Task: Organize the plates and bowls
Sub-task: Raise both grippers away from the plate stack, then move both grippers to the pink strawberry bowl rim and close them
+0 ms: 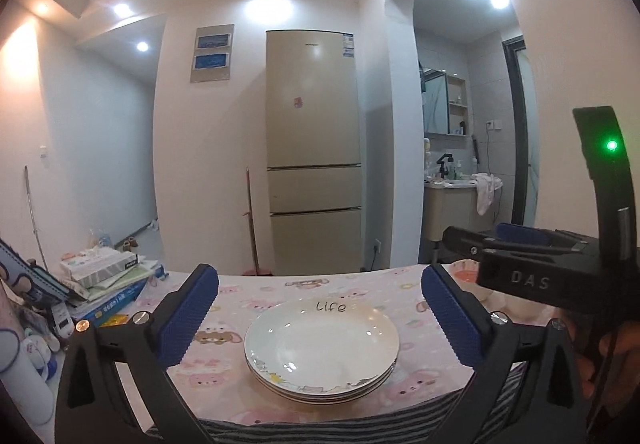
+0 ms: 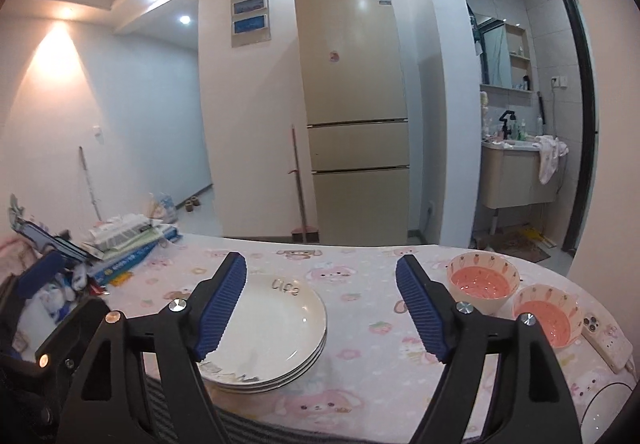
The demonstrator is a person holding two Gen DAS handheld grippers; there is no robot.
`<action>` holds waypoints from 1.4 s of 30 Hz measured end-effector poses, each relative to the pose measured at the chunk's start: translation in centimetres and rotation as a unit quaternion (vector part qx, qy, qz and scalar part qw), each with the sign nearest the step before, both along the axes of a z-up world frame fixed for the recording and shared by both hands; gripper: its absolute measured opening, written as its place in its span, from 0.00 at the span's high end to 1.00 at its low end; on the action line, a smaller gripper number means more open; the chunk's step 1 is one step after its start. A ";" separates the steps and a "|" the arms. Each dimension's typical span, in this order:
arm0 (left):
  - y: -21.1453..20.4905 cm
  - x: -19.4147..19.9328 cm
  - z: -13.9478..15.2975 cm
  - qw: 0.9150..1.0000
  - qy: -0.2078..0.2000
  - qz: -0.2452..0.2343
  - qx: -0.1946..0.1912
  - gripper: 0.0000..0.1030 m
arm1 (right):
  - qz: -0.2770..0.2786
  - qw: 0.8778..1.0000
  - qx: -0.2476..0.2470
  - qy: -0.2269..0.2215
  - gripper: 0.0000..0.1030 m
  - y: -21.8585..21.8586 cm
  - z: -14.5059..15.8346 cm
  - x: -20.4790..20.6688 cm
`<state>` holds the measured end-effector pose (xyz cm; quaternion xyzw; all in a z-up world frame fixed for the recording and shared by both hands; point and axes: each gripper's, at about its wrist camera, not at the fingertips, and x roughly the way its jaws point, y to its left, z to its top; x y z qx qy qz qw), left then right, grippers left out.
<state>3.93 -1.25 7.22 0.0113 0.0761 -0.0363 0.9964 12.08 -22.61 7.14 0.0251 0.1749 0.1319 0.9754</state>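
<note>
A stack of white plates [image 1: 322,348] lies near the table's front edge; the top one has "life" written on it. My left gripper [image 1: 318,276] hovers above and just short of the stack, open wide, nothing between its blue pads. In the right wrist view the stack [image 2: 272,332] sits low and left, partly behind the left finger of my right gripper [image 2: 320,260], which is open and empty. Two pink carrot-patterned bowls [image 2: 482,282] [image 2: 548,320] stand side by side at the right. My right gripper [image 1: 472,234] also shows at the right of the left wrist view.
A pink cartoon tablecloth [image 2: 360,344] covers the table. A pile of books and boxes [image 2: 120,240] fills its left end. A phone in a pink case [image 2: 604,340] lies right of the bowls. A tall beige fridge [image 1: 314,148] stands beyond the table.
</note>
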 end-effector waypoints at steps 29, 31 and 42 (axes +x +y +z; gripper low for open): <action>-16.6 9.4 9.0 0.990 0.119 -0.072 0.014 0.00 | -0.078 0.986 -0.043 0.140 0.26 -21.4 8.4 4.2; -17.9 11.6 8.3 0.985 0.146 -0.087 0.010 0.00 | -0.068 0.982 -0.026 0.175 0.28 -22.7 7.8 7.0; -23.0 26.6 -0.5 0.926 0.365 -0.101 0.007 0.13 | -0.053 0.932 -0.014 0.359 0.52 -25.3 -3.7 21.4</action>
